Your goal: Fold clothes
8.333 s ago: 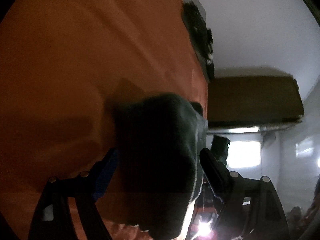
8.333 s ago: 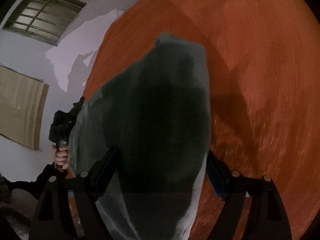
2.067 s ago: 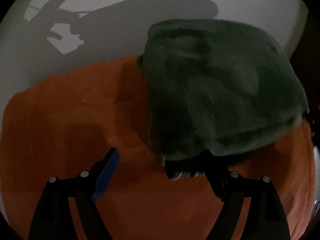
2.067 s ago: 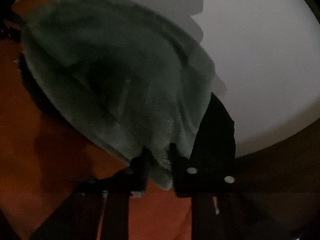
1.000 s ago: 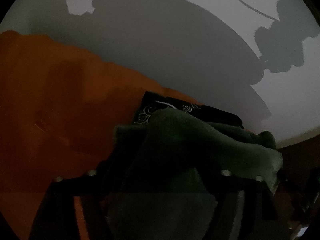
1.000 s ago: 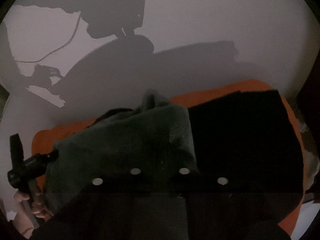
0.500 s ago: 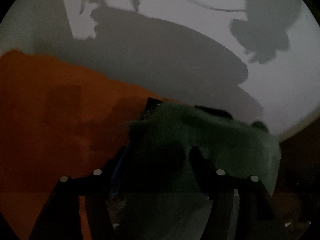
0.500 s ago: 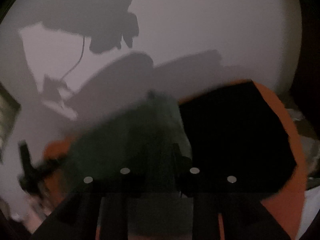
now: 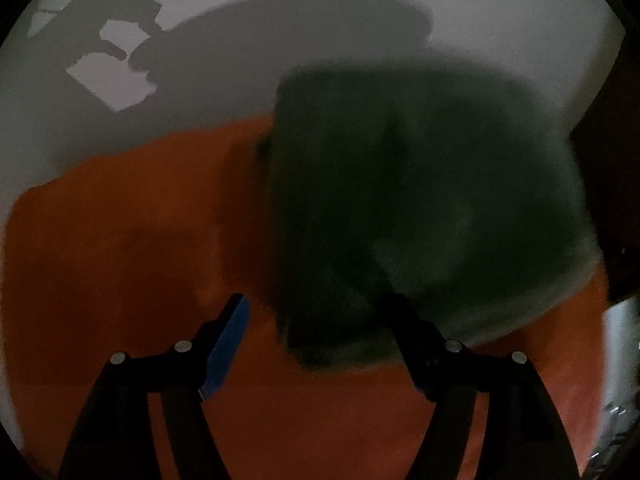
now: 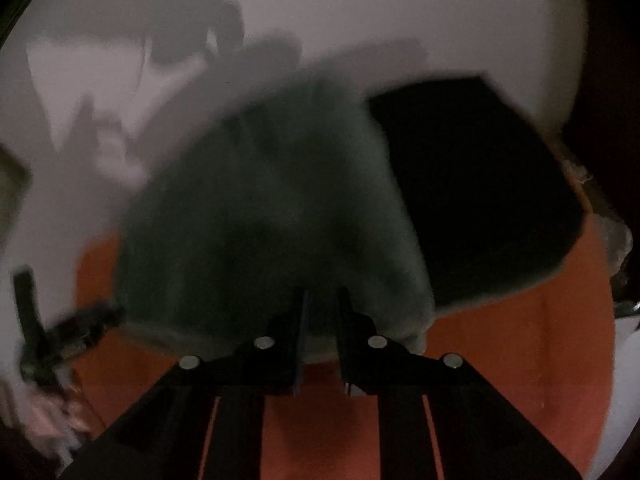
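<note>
Left tool [image 9: 316, 312]: fingers spread wide, gripping nothing; its right finger lies against the near edge of the dark green garment [image 9: 420, 200], the blue-padded left finger over bare orange surface [image 9: 120, 248].

Right tool [image 10: 320, 300]: fingers drawn nearly together on the garment's near hem [image 10: 320, 332], apparently pinching it; the view is blurred.

Garment: a compact, thick bundle on the orange surface near the wall [image 9: 240, 40], partly over a black folded item [image 10: 480, 168]. Whether this is a finished fold being stacked or one mid-fold cannot be settled.

Handling, by judgement: soft, fleecy, light, limp. It will sag and unfold if lifted by one corner; grip doubled edges at both near corners.
</note>
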### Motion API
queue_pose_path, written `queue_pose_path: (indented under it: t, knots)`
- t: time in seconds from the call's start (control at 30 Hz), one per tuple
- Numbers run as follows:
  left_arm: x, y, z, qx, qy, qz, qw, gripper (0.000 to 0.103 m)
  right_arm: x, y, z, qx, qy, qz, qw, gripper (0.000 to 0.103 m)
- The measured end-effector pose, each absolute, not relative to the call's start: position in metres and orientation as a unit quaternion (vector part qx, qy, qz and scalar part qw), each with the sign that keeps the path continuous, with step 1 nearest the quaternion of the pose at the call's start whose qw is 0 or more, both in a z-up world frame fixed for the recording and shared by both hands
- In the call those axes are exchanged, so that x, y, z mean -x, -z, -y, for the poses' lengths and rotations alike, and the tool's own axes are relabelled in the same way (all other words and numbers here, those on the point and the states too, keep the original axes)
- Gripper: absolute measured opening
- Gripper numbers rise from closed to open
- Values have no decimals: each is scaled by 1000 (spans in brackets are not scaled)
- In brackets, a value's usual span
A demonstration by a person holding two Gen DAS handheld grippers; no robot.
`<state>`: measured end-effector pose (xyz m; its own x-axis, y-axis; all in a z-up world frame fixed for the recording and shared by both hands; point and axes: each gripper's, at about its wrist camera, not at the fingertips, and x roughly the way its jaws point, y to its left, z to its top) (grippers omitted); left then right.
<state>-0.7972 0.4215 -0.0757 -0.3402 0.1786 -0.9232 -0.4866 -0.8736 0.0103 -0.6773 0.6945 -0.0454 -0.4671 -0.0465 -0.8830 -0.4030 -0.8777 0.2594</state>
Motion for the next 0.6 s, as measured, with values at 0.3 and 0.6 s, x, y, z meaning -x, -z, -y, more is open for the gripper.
queue_pose_path:
  t: [0.3, 0.6]
  knots:
    - [732, -16, -361, 535, -818, -70, 199, 72, 601, -80, -578, 472, -861, -151, 117, 4]
    - [610, -139, -275, 486, -840, -86, 227, 72, 528, -170, -439, 453, -868, -179, 98, 4]
